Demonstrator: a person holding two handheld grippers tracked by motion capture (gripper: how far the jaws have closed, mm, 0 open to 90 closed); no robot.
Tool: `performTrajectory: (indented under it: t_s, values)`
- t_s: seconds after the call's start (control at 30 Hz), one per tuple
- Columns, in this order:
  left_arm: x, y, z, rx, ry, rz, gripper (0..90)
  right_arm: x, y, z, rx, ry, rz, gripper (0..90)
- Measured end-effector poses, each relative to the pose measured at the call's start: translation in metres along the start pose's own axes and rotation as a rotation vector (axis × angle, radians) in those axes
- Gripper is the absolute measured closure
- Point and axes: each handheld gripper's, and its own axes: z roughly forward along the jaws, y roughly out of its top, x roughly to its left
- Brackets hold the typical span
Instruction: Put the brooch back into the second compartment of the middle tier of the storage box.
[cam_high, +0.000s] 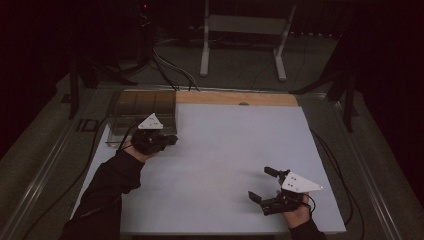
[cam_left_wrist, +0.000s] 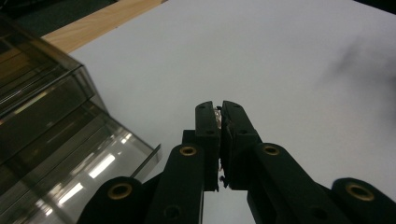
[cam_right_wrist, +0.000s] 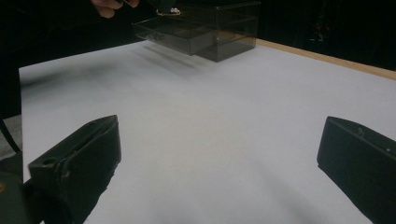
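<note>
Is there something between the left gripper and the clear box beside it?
Nothing visible. The left gripper, shut on a small shiny thing, hangs just beside the clear box, whose open drawer sticks out toward it. Between them shows bare white table.

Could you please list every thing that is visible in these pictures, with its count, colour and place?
clear box: one, smoky transparent, far left corner of the white board, its drawer pulled out.
small shiny thing: one, silvery, pinched between the left gripper's jaws; too small to identify.
white board: one, white, covering the table.
wooden strip: one, light brown, along the board's far edge.
metal stand: one, pale grey, on the floor behind the table.
left gripper: one, black, beside the box.
right gripper: one, black, near right, open.
</note>
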Motion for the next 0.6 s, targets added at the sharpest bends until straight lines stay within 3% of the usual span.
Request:
performTrajectory:
  t_s: [0.6]
  values:
    - [0.017,-0.014,-0.02,0.0,0.046,-0.041,87.2,0.0,0.0,0.0,0.0,-0.002,-0.005,0.0]
